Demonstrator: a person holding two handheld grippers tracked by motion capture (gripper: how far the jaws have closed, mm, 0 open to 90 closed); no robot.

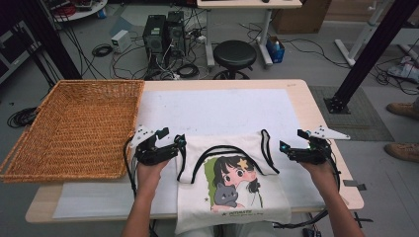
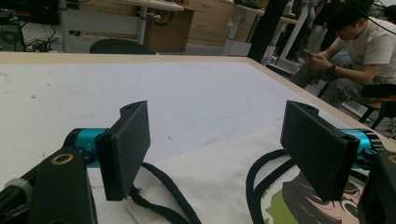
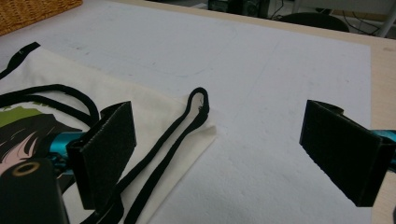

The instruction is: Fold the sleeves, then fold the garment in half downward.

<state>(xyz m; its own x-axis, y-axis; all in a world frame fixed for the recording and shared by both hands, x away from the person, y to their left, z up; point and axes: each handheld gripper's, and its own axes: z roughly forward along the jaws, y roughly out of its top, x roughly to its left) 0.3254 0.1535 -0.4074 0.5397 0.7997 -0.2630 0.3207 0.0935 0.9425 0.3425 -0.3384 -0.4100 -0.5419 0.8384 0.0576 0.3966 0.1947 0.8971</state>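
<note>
Left claw (image 1: 179, 142) spread wide, nothing between jaws, just off bag's (image 1: 232, 192) left top corner. Right claw (image 1: 284, 146) spread wide, holding nothing, just off right top corner. Bag: cream tote with cartoon print, flat on white mat (image 1: 217, 111), bottom edge hanging over bench (image 1: 301, 91) front; black straps (image 3: 182, 128) loose on top. Wicker basket (image 1: 79, 128) at left end, nothing inside. Stool (image 1: 234, 54) beyond bench.

Both grippers wide open, nothing between jaws.
Left gripper (image 1: 174, 144) & right gripper (image 1: 286, 147) point inward toward each other, held level; forearms come up from bottom edge, one hand under each gripper, well apart.
</note>
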